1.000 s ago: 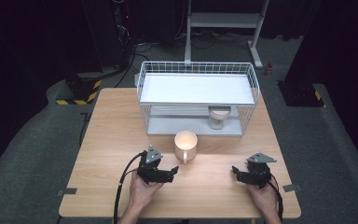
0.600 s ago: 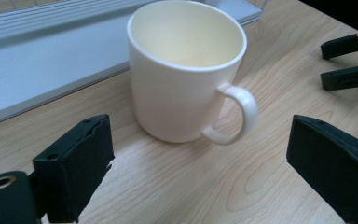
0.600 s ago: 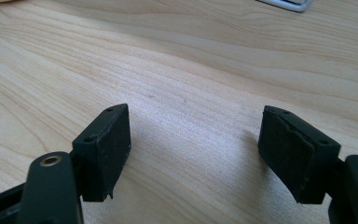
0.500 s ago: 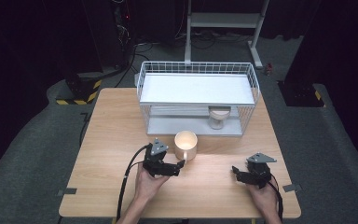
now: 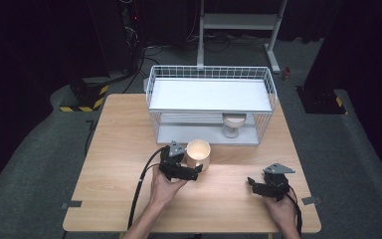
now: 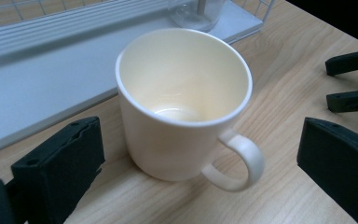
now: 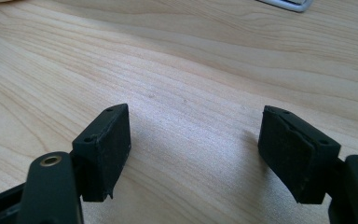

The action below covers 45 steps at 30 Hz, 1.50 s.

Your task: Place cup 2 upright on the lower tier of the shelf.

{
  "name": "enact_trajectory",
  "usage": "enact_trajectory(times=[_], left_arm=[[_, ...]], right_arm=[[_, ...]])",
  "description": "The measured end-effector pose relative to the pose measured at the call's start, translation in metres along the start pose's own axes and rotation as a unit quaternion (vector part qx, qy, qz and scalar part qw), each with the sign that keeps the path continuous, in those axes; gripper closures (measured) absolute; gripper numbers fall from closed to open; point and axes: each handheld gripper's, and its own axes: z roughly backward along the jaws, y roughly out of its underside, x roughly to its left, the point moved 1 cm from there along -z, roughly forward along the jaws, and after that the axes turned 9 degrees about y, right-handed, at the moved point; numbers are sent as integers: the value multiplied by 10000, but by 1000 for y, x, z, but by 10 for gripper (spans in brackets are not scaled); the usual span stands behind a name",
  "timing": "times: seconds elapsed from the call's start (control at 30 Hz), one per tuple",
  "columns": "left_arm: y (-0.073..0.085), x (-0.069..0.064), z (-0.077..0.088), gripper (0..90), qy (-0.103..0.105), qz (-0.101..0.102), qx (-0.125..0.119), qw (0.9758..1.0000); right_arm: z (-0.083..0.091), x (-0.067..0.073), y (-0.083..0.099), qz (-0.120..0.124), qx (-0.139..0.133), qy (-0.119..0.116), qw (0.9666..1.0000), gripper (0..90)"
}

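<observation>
I see a cream mug (image 6: pixel 184 100) standing upright on the wooden table (image 5: pixel 114 149), just in front of a white wire rack (image 5: pixel 211 102). My left gripper (image 5: pixel 188 172) sits at the mug's near side, fingers (image 6: pixel 60 168) spread wide to either side of it, not touching, handle facing me, likely lined up for a grasp. My right gripper (image 5: pixel 258 185) rests well apart over bare table, fingers (image 7: pixel 105 149) open and empty, apparently waiting.
</observation>
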Motion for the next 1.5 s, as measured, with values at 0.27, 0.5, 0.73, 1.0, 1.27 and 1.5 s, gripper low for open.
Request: enact_trajectory(times=[0.27, 0.5, 0.73, 1.0, 1.27, 1.5], left_arm=[[-9, 0, -9, 2, -71, -78, 38, 9999], [-15, 2, -19, 1, -69, -79, 87, 9999], [-25, 1, -29, 2, -135, -231, 157, 9995], [-31, 3, -40, 2, -254, -268, 278, 9989], [-28, 4, -46, 30, -342, -228, 331, 9986], [-22, 5, -44, 95, -439, -187, 218, 9986]], right_arm=[[0, 0, 0, 0, 1, -1, 10000, 254], [0, 0, 0, 0, 0, 0, 10000, 255], [0, 0, 0, 1, 1, -1, 10000, 254], [0, 0, 0, -1, 0, -3, 10000, 255], [0, 0, 0, -2, 1, -2, 10000, 255], [0, 0, 0, 0, 1, -3, 10000, 254]])
